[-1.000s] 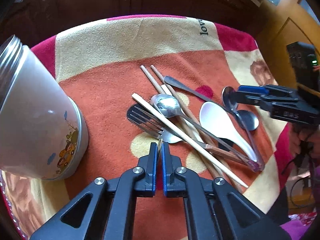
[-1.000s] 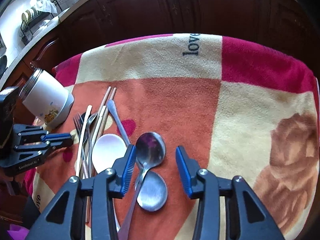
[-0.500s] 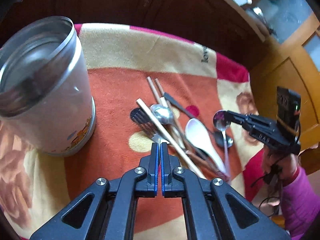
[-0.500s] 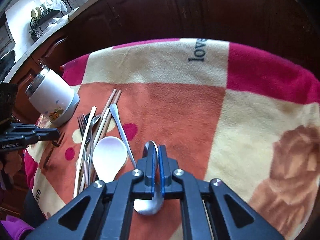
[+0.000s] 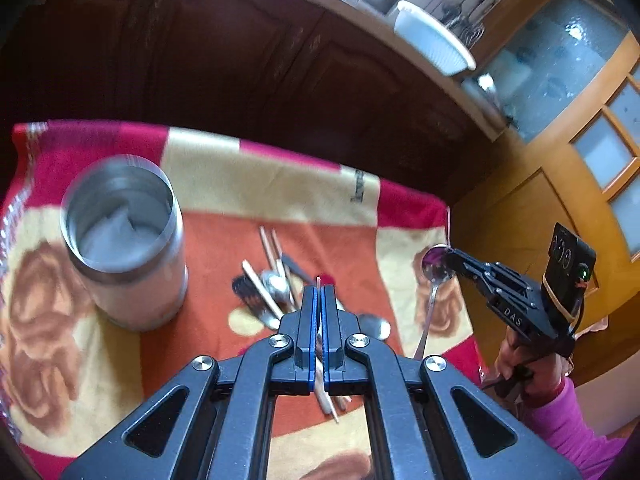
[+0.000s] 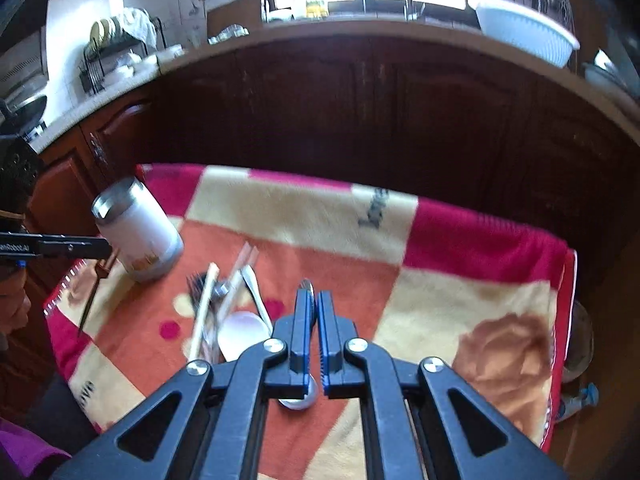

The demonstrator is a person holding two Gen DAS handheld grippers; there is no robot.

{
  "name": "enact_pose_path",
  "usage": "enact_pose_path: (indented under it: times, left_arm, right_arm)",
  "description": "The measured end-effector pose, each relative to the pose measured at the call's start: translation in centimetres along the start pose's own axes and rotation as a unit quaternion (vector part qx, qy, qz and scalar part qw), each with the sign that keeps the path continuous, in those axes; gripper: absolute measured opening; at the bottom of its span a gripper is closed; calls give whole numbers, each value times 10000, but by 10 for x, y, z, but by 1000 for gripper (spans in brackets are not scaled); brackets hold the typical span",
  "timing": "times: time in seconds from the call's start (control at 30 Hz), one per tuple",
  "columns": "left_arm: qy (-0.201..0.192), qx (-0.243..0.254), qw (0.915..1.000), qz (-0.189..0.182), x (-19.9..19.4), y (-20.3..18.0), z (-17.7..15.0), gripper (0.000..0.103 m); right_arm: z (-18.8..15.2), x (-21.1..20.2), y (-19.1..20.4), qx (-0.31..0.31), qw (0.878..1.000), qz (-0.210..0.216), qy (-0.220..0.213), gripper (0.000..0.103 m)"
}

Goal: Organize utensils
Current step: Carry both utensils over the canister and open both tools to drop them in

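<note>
Left gripper (image 5: pixel 319 294) clamped on a chopstick (image 5: pixel 325 394), lower centre; right gripper (image 6: pixel 313 300) clamped on a metal spoon (image 5: pixel 434 276), right of frame; steel canister (image 5: pixel 124 244) upright at left.

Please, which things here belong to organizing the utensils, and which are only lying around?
Job: steel canister, utensil pile, spoon in right gripper, chopstick in left gripper.
Lying about: white basin, dish rack, blanket.

right gripper (image 5: pixel 450 258): "DAS" | blanket (image 6: pixel 280 212): dark word (blurred, unreadable)
</note>
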State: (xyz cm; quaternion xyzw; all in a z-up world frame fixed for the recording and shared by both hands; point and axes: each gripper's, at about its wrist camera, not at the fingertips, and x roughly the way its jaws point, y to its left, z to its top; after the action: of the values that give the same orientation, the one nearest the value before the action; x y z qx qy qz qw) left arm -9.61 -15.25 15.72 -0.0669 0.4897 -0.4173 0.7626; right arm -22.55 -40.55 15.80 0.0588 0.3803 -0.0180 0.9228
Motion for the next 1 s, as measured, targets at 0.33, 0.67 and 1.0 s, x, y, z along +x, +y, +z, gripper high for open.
enact_pose_path:
  times: [0.33,0.67,1.0]
  left_arm:
    - [-1141,-165,9918,543,-54,29,77,27]
    - [-1855,-971,9778,-52,-46,95,115,27]
    - [-1857,-1223,9748,-191,-18,135,85,27]
  right_arm:
    - [89,10,80,82,9950,477,-870,3]
    - [157,60,154,-112,9888,268,-1463,3]
    - [148,108,194,-615,9896,216,-1279,3]
